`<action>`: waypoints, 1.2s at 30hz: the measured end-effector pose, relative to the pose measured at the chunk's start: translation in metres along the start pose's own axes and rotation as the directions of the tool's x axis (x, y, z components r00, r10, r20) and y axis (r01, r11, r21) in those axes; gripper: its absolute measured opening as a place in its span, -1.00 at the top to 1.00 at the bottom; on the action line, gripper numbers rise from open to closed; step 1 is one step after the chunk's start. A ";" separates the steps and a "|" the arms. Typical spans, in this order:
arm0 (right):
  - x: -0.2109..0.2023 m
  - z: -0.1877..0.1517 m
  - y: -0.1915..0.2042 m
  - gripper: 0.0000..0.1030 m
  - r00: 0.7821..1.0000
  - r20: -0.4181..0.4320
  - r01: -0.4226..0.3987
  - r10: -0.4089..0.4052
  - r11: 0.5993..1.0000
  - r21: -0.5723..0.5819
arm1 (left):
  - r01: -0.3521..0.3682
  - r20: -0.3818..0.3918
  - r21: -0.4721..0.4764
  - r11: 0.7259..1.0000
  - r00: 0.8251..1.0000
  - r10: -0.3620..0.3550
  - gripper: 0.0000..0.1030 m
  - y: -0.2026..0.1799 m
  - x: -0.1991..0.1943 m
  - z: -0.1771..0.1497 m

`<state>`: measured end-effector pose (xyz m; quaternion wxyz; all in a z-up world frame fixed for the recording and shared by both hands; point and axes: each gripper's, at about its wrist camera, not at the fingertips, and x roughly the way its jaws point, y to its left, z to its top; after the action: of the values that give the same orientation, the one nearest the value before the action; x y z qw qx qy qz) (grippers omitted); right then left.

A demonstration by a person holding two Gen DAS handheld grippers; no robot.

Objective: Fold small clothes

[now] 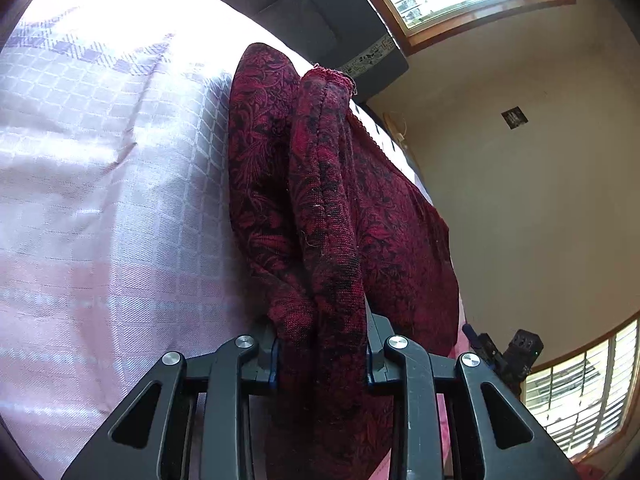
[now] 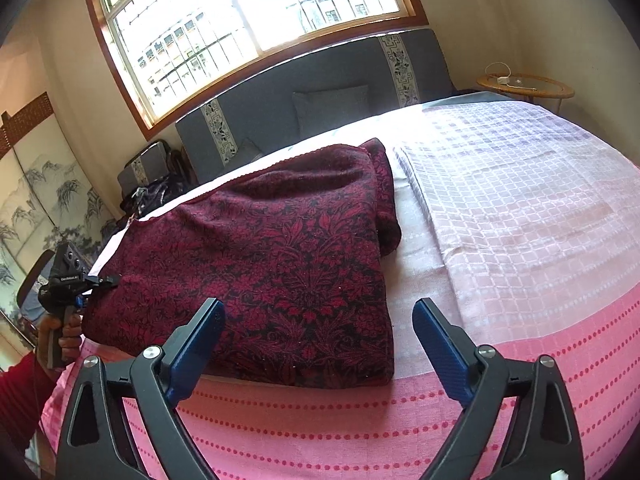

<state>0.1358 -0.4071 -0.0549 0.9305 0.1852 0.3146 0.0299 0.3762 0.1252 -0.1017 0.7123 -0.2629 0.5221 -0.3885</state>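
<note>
The red cloth (image 2: 260, 248) with dark flowers lay on the bed cover (image 2: 520, 208), on the pink and white squares; in the right wrist view it sat in the middle, reaching out toward 9 o'clock; it looked already folded over at least once, because a thick doubled edge ran along its near side at 6 o'clock and a rolled bit stuck out at 1 o'clock. I think the job was partly done; the cloth was a fat block, and it may have needed one more fold or some smoothing.

The left gripper (image 1: 320, 360) was pinched tight on a bunched edge of the red cloth (image 1: 332, 208), which filled the gap between its two fingers; in the right wrist view it showed small at 9 o'clock, at the cloth's left edge. The right gripper (image 2: 316, 344) was spread wide with nothing in it; its blue pads (image 2: 440, 344) hung just above the near edge of the cloth.

There was small white writing on the left tool, but it was too tiny to read for sure; no other words showed.
</note>
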 end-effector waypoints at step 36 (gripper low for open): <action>0.238 0.084 0.043 1.00 0.858 -0.334 -0.283 0.391 0.902 0.327 | -0.032 -0.018 0.134 0.990 0.999 0.035 0.56 -0.198 0.026 0.011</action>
<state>0.3786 -0.3536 -0.1147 0.7950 0.3512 0.4575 0.1877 0.3358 -0.0076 0.0424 0.7294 -0.2019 0.5065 -0.4132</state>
